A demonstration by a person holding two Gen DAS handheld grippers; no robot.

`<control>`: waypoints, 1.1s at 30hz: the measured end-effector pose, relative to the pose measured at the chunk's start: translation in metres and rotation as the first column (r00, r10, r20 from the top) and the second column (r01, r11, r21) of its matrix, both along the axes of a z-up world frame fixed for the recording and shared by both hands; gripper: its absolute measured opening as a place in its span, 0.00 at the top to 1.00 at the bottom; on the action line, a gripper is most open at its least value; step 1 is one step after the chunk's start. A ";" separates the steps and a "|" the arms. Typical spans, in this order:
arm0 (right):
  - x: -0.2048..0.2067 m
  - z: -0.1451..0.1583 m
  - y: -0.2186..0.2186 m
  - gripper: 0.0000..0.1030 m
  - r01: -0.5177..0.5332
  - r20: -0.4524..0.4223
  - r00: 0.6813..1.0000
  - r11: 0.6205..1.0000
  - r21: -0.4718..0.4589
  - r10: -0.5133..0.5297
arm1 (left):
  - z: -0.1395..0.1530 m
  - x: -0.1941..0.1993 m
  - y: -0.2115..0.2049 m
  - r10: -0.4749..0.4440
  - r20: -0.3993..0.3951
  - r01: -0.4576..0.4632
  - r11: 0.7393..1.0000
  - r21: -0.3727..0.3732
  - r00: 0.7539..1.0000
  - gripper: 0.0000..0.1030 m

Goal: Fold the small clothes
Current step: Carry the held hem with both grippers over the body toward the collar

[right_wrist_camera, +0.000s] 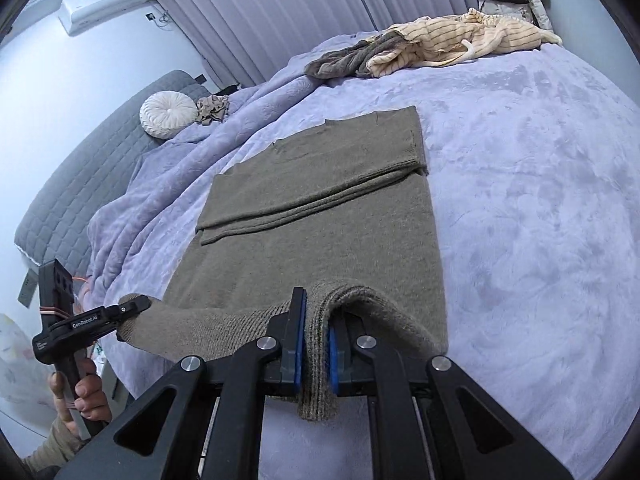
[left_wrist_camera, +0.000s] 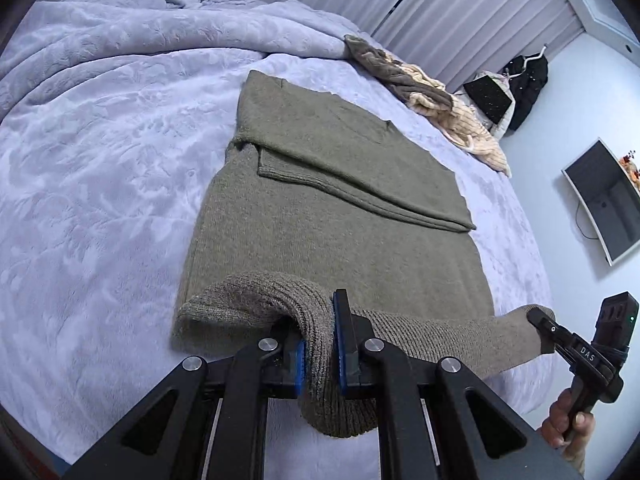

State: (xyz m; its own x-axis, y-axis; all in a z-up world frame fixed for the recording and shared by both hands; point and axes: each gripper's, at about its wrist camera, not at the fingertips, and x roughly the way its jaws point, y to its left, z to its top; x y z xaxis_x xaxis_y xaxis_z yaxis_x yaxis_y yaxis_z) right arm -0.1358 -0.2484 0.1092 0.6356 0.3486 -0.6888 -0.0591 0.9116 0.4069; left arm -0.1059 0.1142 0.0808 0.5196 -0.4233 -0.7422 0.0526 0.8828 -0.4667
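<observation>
An olive-brown knit sweater [left_wrist_camera: 320,200] lies flat on the lavender bed [left_wrist_camera: 100,168], its sleeves folded across the upper body. My left gripper [left_wrist_camera: 320,344] is shut on the ribbed bottom hem at its left corner and lifts it slightly. My right gripper [right_wrist_camera: 316,344] is shut on the hem at the other corner; it also shows at the right edge of the left wrist view [left_wrist_camera: 540,320]. The left gripper shows in the right wrist view [right_wrist_camera: 132,306], pinching the hem. The sweater [right_wrist_camera: 312,216] stretches away from both grippers, the hem raised between them.
A pile of cream striped and grey clothes [right_wrist_camera: 432,44] lies at the far edge of the bed [right_wrist_camera: 540,200]. A round white cushion [right_wrist_camera: 168,114] and a crumpled beige item [right_wrist_camera: 212,108] sit near the headboard. A wall screen [left_wrist_camera: 608,200] hangs beyond the bed.
</observation>
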 end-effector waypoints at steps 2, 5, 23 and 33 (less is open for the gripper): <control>0.010 0.000 -0.001 0.90 0.006 -0.016 1.000 1.000 -0.005 -0.006 | 0.002 0.010 -0.002 0.003 -0.010 -0.003 1.000 0.013 1.000 0.88; 0.025 0.000 -0.001 0.90 0.012 -0.035 0.999 1.000 -0.029 -0.013 | 0.004 0.024 -0.005 0.004 -0.019 -0.004 1.000 0.027 1.000 0.88; 0.104 0.004 0.003 0.90 0.049 -0.101 0.993 0.996 -0.072 -0.056 | 0.017 0.096 -0.015 0.038 -0.049 -0.035 0.997 0.070 0.998 0.88; 0.150 0.011 -0.002 0.90 0.058 -0.118 0.991 0.996 -0.067 -0.065 | 0.019 0.140 -0.017 0.041 -0.074 -0.036 0.997 0.066 0.996 0.88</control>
